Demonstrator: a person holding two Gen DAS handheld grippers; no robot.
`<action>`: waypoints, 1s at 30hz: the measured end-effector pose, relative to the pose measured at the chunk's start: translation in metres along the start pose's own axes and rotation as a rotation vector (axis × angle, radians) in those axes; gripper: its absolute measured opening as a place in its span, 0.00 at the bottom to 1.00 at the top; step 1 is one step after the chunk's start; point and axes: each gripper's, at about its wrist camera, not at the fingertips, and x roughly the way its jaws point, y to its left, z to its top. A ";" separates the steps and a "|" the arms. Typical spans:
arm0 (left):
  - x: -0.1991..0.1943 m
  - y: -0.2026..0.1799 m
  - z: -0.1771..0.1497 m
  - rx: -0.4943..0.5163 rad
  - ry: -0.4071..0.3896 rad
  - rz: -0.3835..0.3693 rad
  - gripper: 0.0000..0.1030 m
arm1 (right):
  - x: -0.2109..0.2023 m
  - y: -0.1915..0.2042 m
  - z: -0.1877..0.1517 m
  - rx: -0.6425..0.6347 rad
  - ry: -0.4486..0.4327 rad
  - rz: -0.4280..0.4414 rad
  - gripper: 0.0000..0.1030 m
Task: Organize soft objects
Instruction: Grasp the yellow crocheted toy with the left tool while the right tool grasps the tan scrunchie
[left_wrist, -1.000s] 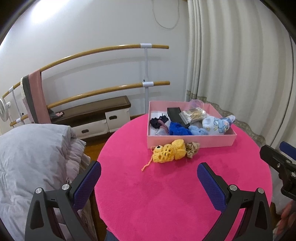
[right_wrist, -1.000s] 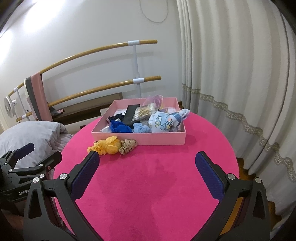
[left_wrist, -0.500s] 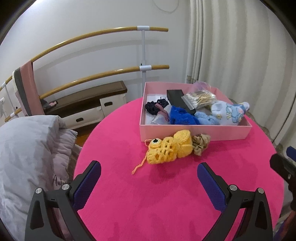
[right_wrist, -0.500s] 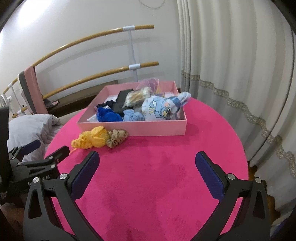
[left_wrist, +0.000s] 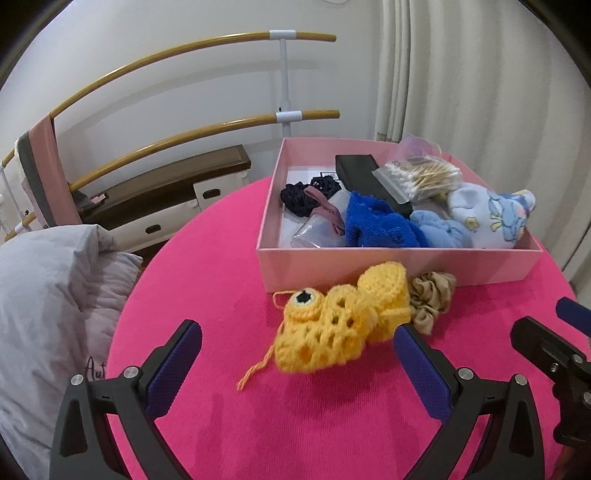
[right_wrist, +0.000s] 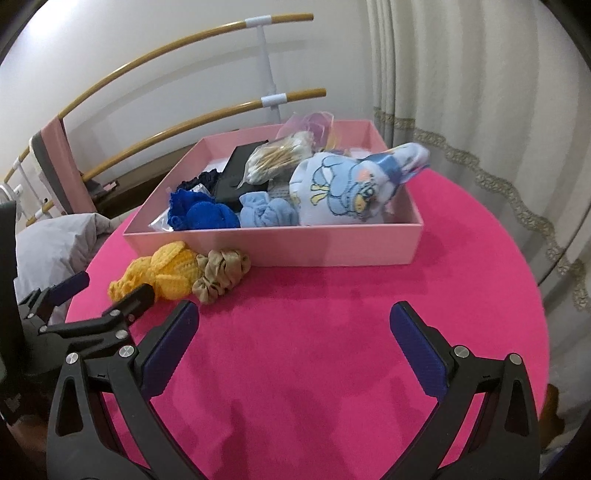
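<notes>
A yellow crocheted toy (left_wrist: 325, 319) (right_wrist: 162, 275) lies on the pink round table (left_wrist: 295, 424), just in front of the pink box (left_wrist: 399, 267) (right_wrist: 280, 245). A beige scrunchie (left_wrist: 430, 297) (right_wrist: 221, 273) touches its right side. My left gripper (left_wrist: 295, 354) is open, its fingers on either side of the toy and a little short of it. Over bare table stands my open right gripper (right_wrist: 295, 332), in front of the box. The box holds a dark blue cloth (left_wrist: 376, 221), a light blue scrunchie (right_wrist: 267, 214), a cartoon-print sock bundle (right_wrist: 347, 192), a black scrunchie (left_wrist: 306, 192) and a bag of cotton swabs (left_wrist: 424, 177).
A black case (left_wrist: 369, 177) lies in the box. Grey bedding (left_wrist: 48, 295) sits left of the table. Behind stand wooden rails (left_wrist: 184, 62) with a pink and grey cloth (left_wrist: 40, 170), a low cabinet (left_wrist: 166, 192), and curtains (right_wrist: 461, 92) at the right.
Both grippers have moved forward and lower toward the box. The yellow toy now sits close between my left fingers. Nothing has been gripped.
</notes>
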 end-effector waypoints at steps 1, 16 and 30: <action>0.007 -0.001 0.001 0.004 0.007 -0.002 1.00 | 0.003 0.000 0.002 0.002 0.002 0.003 1.00; 0.050 0.001 0.013 -0.015 0.074 -0.190 0.34 | 0.036 0.006 0.013 0.002 0.049 0.033 1.00; 0.035 0.015 0.003 -0.033 0.053 -0.108 0.30 | 0.074 0.041 0.015 -0.078 0.101 0.035 0.75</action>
